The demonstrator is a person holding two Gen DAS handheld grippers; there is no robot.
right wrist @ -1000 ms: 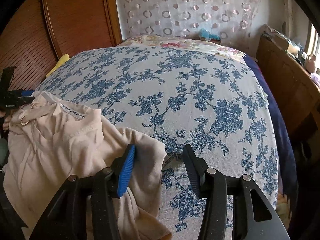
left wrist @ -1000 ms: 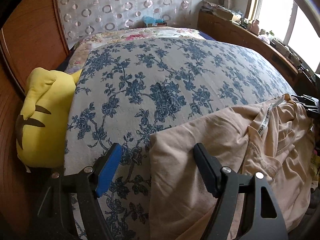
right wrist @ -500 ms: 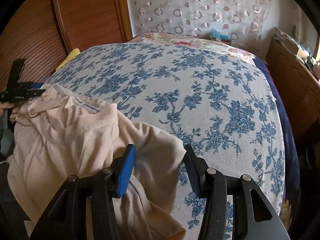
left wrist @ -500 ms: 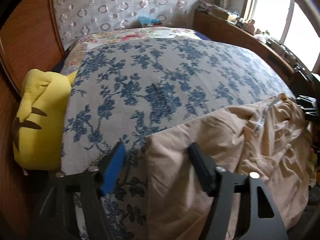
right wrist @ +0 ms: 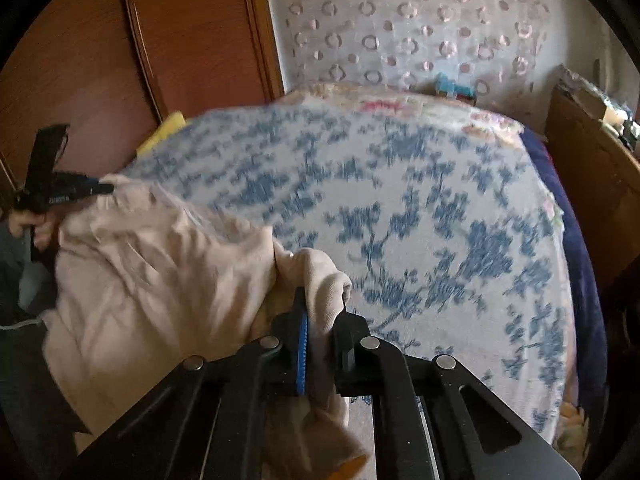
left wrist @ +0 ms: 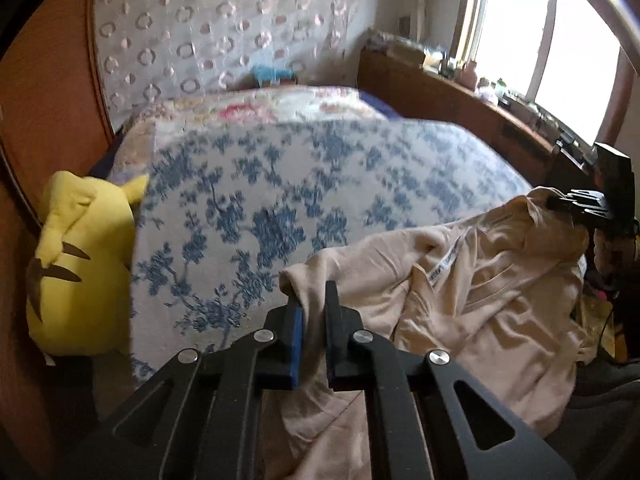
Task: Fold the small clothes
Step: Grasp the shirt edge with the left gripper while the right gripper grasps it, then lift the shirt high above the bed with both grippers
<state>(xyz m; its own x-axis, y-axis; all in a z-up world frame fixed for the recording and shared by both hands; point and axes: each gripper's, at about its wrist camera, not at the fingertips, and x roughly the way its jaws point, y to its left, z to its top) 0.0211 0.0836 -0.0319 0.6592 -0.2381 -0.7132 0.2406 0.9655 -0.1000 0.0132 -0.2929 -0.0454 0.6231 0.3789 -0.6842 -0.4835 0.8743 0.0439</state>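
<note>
Closest to me in the left wrist view, my left gripper [left wrist: 314,304] fills the bottom centre of the frame, jaws pinching a bunched edge of the beige garment [left wrist: 492,296], with a fold of cloth standing up between them. The garment spreads from there to the right side of the frame, crumpled, its neck label [left wrist: 446,266] showing pale near the middle. It lies on the near end of the bed [left wrist: 304,184], over the blue floral bedspread.

Over in the right wrist view, my right gripper [right wrist: 322,312] sits at bottom centre, jaws pinching another bunched corner of the same garment [right wrist: 160,272], cloth bulging above them and hanging down below. From here the garment runs to the left of the frame.

Each camera catches the other gripper: the right one [left wrist: 576,204] at the right edge of the left view, the left one [right wrist: 80,190] at the left edge of the right view, both against the garment's far corners.

A little farther, at the left of the left view, a yellow plush toy [left wrist: 80,264] sits just beside the bed, against a wooden panel [left wrist: 48,92]. Beyond, at top centre, a curtain [left wrist: 224,24] with ring patterns hangs behind the bed. At upper right, a bright window [left wrist: 560,48] stands above a cluttered wooden ledge [left wrist: 460,96].
</note>
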